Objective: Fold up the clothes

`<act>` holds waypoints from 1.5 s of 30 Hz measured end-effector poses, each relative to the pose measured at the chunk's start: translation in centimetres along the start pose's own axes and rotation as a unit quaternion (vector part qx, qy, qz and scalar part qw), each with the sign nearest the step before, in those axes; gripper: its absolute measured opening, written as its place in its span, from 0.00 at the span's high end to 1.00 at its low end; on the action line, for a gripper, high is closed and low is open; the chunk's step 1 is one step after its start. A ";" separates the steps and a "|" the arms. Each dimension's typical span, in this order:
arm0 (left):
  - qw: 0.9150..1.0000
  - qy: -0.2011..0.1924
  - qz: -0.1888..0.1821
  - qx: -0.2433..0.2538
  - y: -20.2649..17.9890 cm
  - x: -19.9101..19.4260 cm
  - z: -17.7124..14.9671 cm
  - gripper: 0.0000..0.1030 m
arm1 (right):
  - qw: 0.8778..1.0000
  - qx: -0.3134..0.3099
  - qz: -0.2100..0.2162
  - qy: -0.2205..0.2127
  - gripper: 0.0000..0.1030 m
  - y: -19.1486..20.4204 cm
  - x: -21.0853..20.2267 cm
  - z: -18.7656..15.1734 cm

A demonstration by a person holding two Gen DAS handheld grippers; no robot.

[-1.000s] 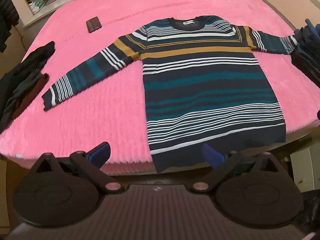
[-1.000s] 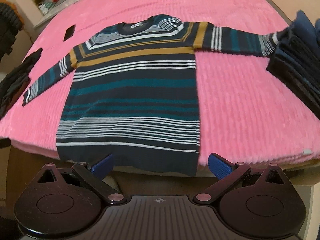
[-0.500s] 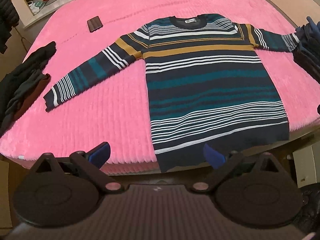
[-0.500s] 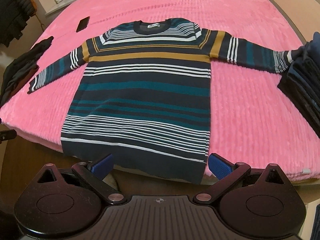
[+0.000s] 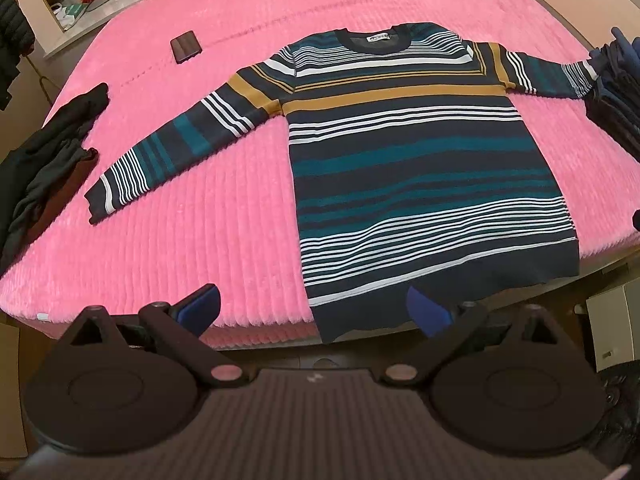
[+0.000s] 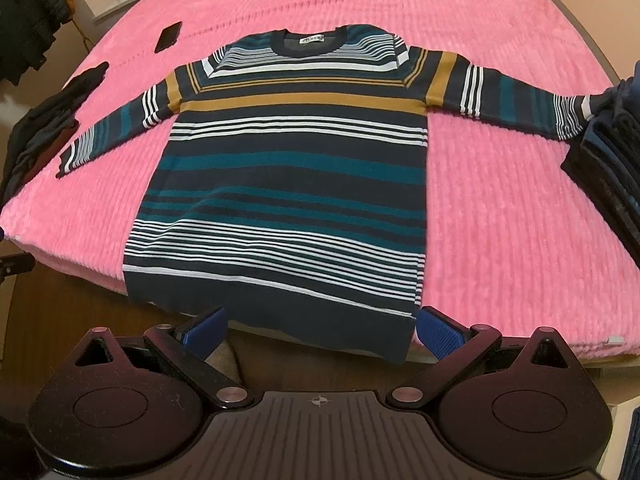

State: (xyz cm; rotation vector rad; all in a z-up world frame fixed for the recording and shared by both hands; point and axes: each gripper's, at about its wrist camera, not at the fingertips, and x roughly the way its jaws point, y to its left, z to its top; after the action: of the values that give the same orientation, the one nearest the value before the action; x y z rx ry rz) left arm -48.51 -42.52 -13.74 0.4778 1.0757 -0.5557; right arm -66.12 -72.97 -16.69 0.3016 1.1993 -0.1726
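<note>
One striped sweater (image 5: 420, 168) (image 6: 288, 184): navy ground with teal, white and mustard bands, one neck label. It lies flat and face up on the bed (image 5: 224, 240) (image 6: 500, 216), both sleeves spread outward, collar at the far side, hem hanging just over the near edge.

One bed, covered in ribbed pink plush.

One small dark flat item, possibly a phone (image 5: 185, 46) (image 6: 168, 36), on the far left of the bed, well apart from the sweater.

One loose heap of dark clothes (image 5: 44, 152) (image 6: 48, 124) at the bed's left edge, near the left cuff.

One stack of folded dark garments (image 5: 616, 100) (image 6: 612, 152) at the right edge; the right cuff reaches it.

Two claws. Left claw (image 5: 312, 312): jaws spread wide, holding nothing, above the near bed edge by the hem's left corner. Right claw (image 6: 320, 330): jaws spread wide, holding nothing, in front of the hem.
</note>
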 end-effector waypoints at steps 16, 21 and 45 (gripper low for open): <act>0.998 -0.018 0.042 -0.047 1.8 -1.7 -0.8 0.04 | 0.998 -0.005 0.057 -0.019 0.00 0.0 0.7 1.8; 0.992 -0.022 0.072 -0.099 6.5 -2.2 -2.4 0.04 | 0.986 -0.124 0.086 -0.073 0.00 5.0 0.9 4.6; 0.995 -0.027 0.094 -0.019 40.3 13.4 0.9 0.05 | 0.844 -0.514 0.122 -0.093 0.43 55.9 30.6 18.2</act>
State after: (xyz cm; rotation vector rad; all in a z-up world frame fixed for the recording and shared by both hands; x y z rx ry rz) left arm -17.47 -14.71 -21.77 0.5218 0.9750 -0.3788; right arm -22.87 -25.00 -31.52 -0.5042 0.9002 0.6528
